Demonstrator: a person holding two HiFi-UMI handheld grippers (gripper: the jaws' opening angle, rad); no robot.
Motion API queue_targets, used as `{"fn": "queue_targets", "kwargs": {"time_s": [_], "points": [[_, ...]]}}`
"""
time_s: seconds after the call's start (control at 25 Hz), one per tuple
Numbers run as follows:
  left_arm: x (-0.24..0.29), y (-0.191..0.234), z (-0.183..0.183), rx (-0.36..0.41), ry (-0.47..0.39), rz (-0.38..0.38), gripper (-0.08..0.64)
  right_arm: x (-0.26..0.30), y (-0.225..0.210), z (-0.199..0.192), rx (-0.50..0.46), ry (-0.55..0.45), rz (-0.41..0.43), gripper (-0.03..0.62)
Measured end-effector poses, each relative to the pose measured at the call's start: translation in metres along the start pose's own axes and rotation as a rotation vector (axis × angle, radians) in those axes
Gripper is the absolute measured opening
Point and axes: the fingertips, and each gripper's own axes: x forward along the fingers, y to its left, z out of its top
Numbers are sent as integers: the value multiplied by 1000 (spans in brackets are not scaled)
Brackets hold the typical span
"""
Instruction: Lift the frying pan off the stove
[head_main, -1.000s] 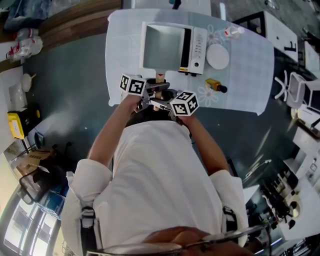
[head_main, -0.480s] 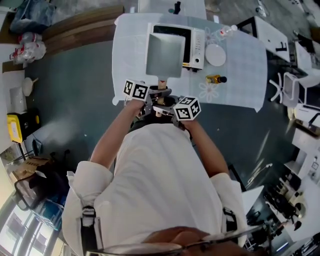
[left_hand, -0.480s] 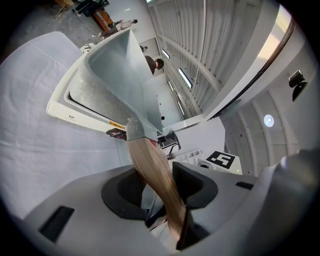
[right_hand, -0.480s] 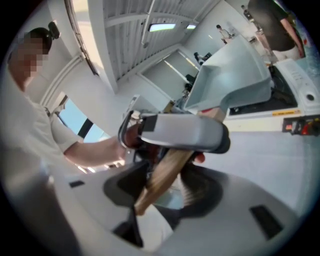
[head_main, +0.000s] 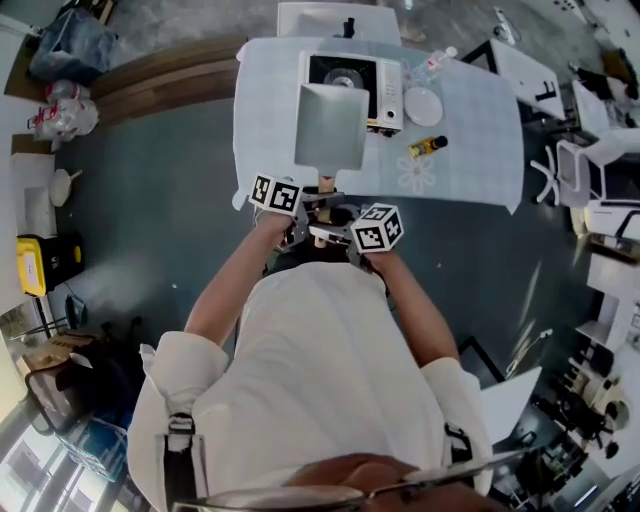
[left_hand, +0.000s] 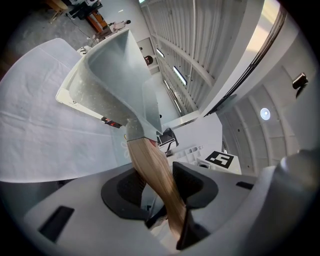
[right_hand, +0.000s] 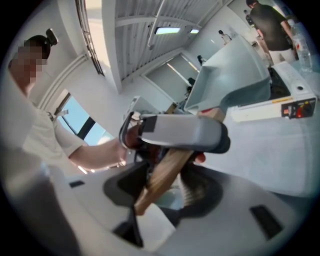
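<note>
Pan drawn back off stove vs earlier, L tongs, R tongs both clenched on wood handle.

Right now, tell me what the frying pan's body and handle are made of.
The pan body is probably coated metal: pale grey, matte, faintly speckled on its outer wall. The handle looks like wood: light brown, with lengthwise grain and a smooth satin finish.

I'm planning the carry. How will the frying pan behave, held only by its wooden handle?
Probably nose-heavy: the frying pan has a wide square body reaching well beyond the handle, where the left gripper and right gripper both clamp. Likely stiff, since nothing sags. The smooth wood might twist in the grip, so the pan may roll sideways.
</note>
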Motion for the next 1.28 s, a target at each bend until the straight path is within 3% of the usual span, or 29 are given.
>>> {"fn": "queue_targets", "kwargs": {"time_s": [0.44, 1.28], "points": [[7, -37, -41, 11, -11, -3, 193, -26, 36, -35, -27, 6, 21, 212], [55, -86, -53, 54, -143, 34, 196, -99, 50, -60, -147, 86, 74, 215]]}}
